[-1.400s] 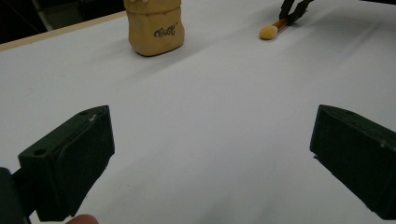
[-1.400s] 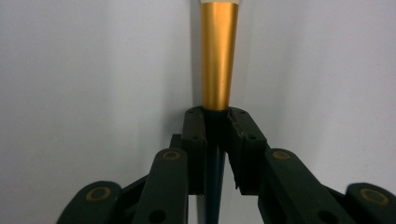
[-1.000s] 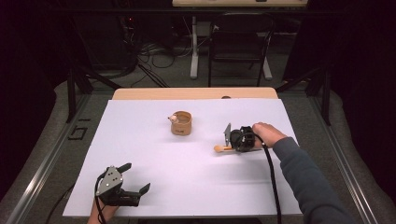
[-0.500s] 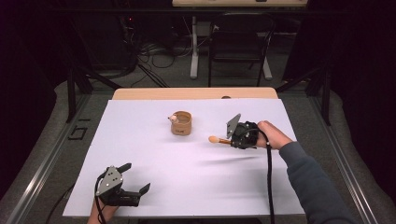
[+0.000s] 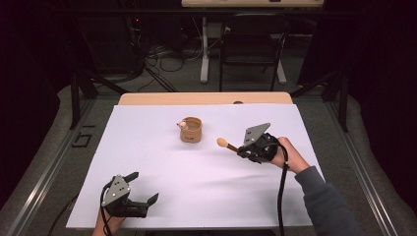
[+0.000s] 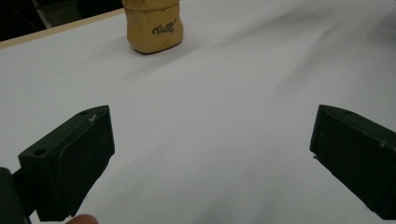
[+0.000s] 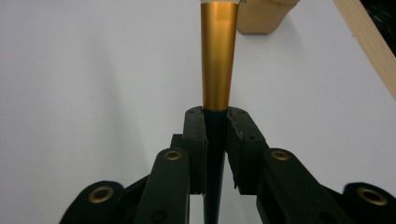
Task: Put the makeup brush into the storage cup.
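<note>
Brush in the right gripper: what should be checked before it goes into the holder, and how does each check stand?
1. Right gripper clamps the brush handle: ok.
2. Brush is clear of the table: ok, judging by the high view.
3. Brush head points toward the holder: ok.
4. Room in the holder beside the brush already in it: cannot tell.
5. Left gripper is open and away from the path: ok.

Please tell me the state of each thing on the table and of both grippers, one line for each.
Brush: held by its dark handle, lifted off the sheet, tip toward the cup.
Tan cup: upright on the white sheet, something small inside.
Right gripper: shut on the brush.
Left gripper: open, holding nothing, near the front edge.
</note>
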`<state>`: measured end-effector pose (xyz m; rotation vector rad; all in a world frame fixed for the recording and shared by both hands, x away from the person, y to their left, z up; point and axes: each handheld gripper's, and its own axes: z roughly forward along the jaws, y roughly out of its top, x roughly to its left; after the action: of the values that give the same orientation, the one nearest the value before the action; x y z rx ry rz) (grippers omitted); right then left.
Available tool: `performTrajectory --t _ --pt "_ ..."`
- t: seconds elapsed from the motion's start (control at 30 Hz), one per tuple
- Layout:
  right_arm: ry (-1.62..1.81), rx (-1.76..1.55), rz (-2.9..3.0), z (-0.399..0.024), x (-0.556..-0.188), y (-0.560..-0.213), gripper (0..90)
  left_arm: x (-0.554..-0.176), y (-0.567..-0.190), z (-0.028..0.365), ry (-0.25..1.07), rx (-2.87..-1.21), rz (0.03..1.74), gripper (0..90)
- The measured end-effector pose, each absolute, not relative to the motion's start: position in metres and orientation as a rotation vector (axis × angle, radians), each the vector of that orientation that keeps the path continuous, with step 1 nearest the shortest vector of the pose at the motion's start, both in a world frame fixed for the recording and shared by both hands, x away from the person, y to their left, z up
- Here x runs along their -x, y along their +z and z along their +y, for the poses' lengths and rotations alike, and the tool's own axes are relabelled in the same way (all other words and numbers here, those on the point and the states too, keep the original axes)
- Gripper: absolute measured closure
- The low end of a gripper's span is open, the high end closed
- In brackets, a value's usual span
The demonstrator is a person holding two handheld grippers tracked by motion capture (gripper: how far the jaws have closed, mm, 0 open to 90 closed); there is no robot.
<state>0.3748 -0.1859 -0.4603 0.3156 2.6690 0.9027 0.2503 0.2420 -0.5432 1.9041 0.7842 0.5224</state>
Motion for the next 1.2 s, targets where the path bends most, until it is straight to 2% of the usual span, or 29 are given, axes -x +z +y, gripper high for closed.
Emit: performTrajectory --t 0.33,0.77,1.2 --pt "1.133 -0.430 2.542 -0.185 -0.347 -0.467 78.6 -0.253 -0.546 0.240 0.522 -1.915 0.803 0.1" --pt "1.380 -0.571 2.388 -0.183 -0.339 -0.481 78.6 -0.256 -0.547 0.242 0.514 -1.919 0.819 0.1" --pt "1.552 -0.616 2.260 -0.178 -0.328 -0.480 78.7 -0.254 -0.547 0.243 0.524 -1.921 0.825 0.1"
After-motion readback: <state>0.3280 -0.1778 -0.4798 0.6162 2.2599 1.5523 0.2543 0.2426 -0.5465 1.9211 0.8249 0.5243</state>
